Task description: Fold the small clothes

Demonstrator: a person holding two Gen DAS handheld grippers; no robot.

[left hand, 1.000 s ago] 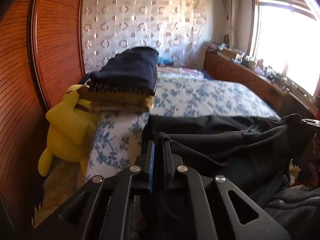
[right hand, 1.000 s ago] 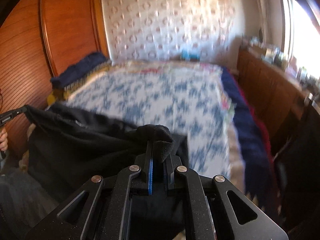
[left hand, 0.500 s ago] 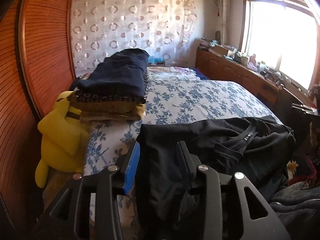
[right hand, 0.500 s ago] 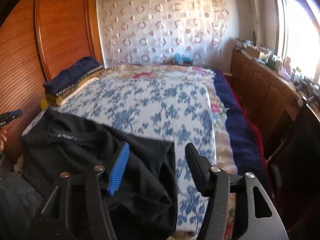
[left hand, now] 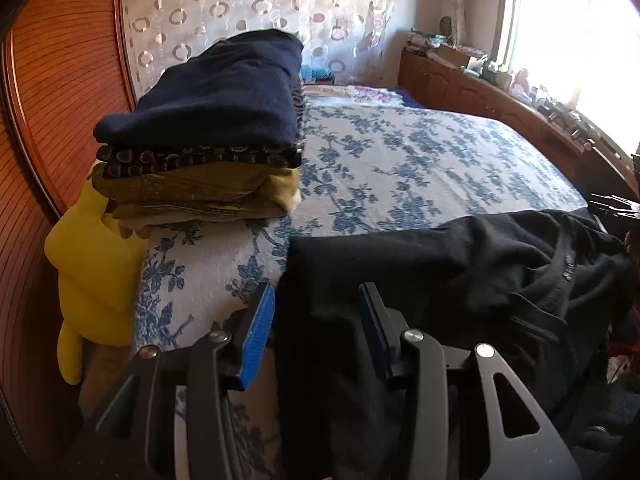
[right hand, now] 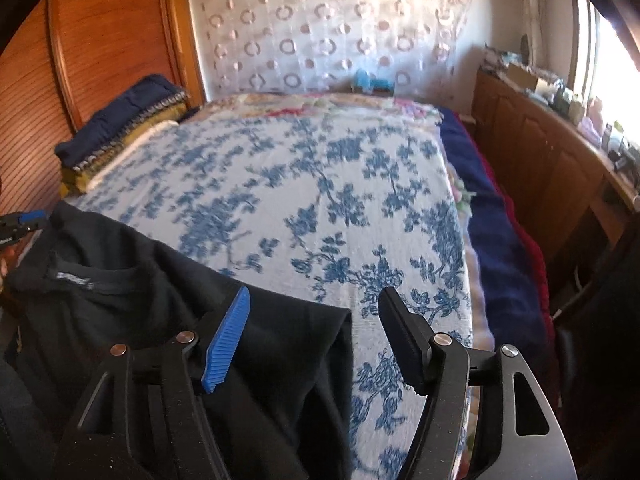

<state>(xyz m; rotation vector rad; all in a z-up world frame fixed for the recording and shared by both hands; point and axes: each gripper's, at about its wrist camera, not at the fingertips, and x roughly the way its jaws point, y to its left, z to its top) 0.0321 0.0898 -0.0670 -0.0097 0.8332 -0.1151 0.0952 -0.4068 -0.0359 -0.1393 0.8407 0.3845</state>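
Left wrist view: the left gripper [left hand: 318, 320] hangs over the near edge of the bed [left hand: 400, 160], its jaws partly apart and opening. The edge of the black garment [left hand: 460, 272] runs between them, but the pads do not press on it. The garment lies spread over the bed's near edge, from 6 o'clock out to 3 o'clock. At 10 o'clock a stack of folded clothes [left hand: 208, 120] sits on the bed, navy on top and olive beneath, with a yellow plush toy [left hand: 92, 264] just beside it at 9 o'clock.

Right wrist view: the right gripper [right hand: 314, 328] has its jaws wide and opening. The garment's corner [right hand: 280, 344] lies between them, loose, resting on the floral bedspread [right hand: 320, 184]. The garment fills the 7 to 9 o'clock area, its collar label up. The left gripper's blue tip [right hand: 28, 216] shows at 9 o'clock, at the garment's far corner.
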